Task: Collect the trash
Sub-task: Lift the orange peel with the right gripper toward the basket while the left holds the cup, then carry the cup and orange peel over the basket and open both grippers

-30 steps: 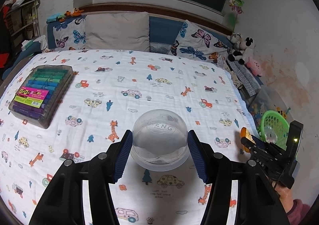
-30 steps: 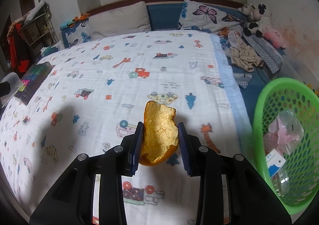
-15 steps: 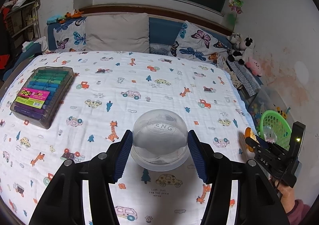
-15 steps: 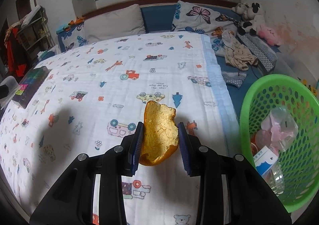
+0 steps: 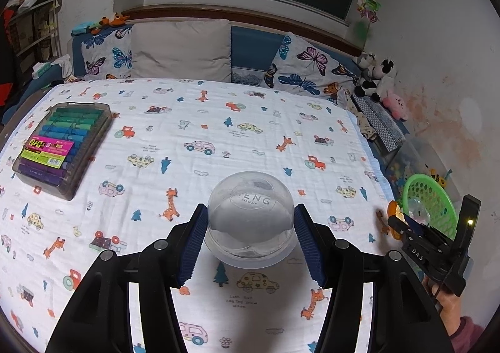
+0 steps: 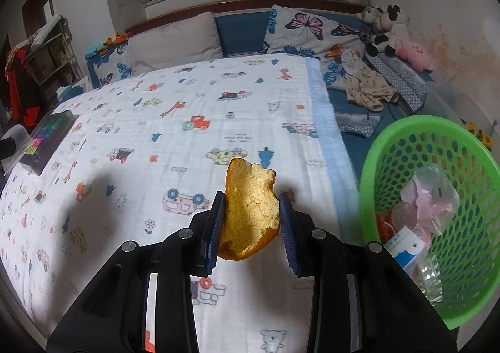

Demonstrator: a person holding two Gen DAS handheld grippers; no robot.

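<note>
The orange peel (image 6: 250, 212) is judged light, limp and slightly springy; it is best pinched across its broad curved faces, as is done here, since a hold on its torn upper edge could tear it. It is seen at the centre of the right wrist view, held clear above the bed (image 6: 156, 134), clamped between the 2 pads of the right gripper (image 6: 251, 228), whose jaws are closed most of the way. The green basket (image 6: 390, 140), already holding wrappers, stands at the right of that frame.

The clear plastic dome (image 5: 250, 218) is judged light, thin-walled, slick and easily crushed; its widest part near the rim is the safest place to take it. At the lower centre of the left wrist view it is seated between the pads of the left gripper (image 5: 250, 237), which is opened wide and grasps it at both sides.
</note>
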